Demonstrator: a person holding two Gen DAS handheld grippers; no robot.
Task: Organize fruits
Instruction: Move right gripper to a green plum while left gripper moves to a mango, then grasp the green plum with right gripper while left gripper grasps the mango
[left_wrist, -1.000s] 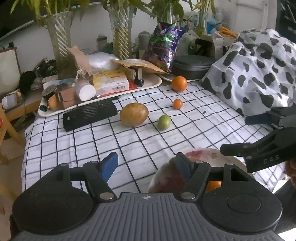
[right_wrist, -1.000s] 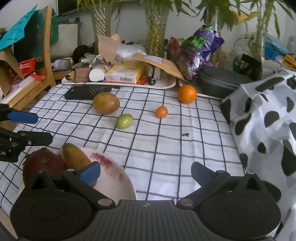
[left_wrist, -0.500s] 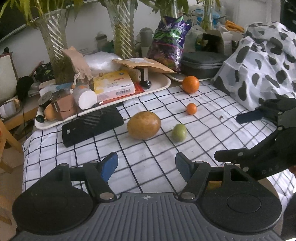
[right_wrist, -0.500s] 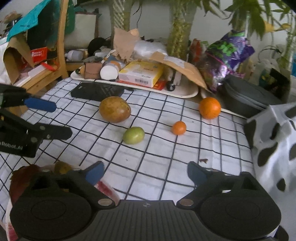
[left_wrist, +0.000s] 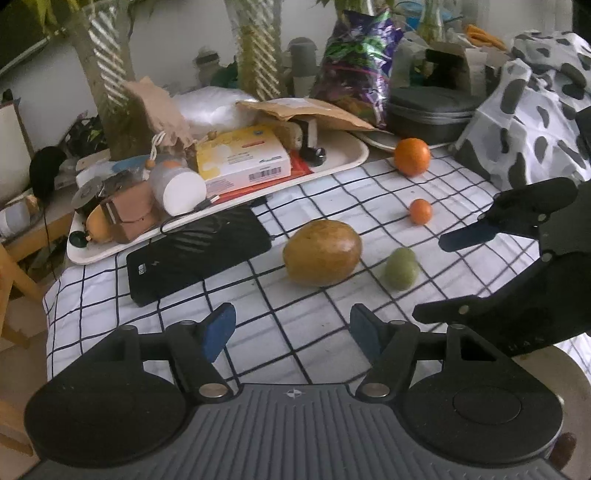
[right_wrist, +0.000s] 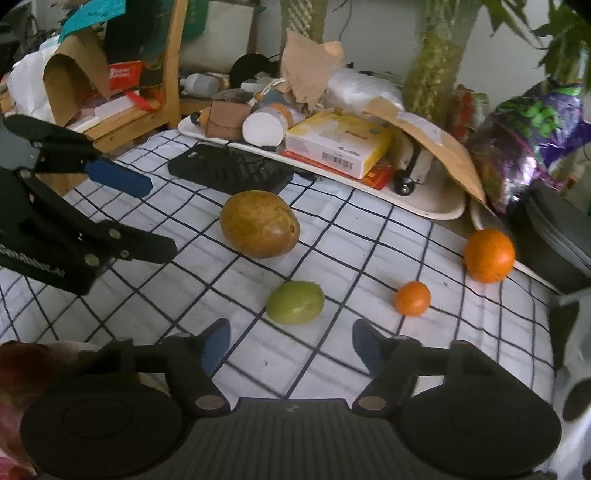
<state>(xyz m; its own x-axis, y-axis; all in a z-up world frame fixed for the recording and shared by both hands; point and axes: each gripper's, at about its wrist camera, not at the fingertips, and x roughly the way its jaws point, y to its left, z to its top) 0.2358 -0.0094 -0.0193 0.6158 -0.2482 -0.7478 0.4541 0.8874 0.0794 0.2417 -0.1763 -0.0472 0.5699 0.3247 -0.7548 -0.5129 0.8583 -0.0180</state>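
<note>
A: Fruit on the checked cloth of the table (right_wrist: 369, 236) — what lies where?

B: Four pieces. A large brown-yellow mango (right_wrist: 259, 223) sits nearest the black power bank (right_wrist: 229, 169). Just in front of it lies a small green fruit (right_wrist: 294, 302), apart from it. To the right is a small orange (right_wrist: 412, 298), and behind that a big orange (right_wrist: 488, 254) beside the edge of the cream tray (right_wrist: 436, 206).

A: And the left hand-held gripper (left_wrist: 291, 330)?

B: Released, its blue pads apart over bare cloth with nothing between them. The mango (left_wrist: 322, 252) is ahead of it, a little to the right.

A: The right hand-held gripper (right_wrist: 290, 341)?

B: Its jaws are closing, yet they grasp nothing — the green fruit lies just beyond the fingertips, not between them. In the left wrist view the same gripper (left_wrist: 434, 277) reaches in from the right, near the green fruit (left_wrist: 400, 268).

A: Anything already gathered?

B: A dark red fruit (right_wrist: 26, 363) shows at the lower left corner of the right wrist view, in a pale bowl (right_wrist: 70, 347) mostly hidden behind the gripper body. I cannot tell what else is in it.

A: The tray?

B: Cluttered: a yellow box (right_wrist: 338, 143), a white-capped jar (right_wrist: 263, 130) lying on its side, brown paper.
</note>
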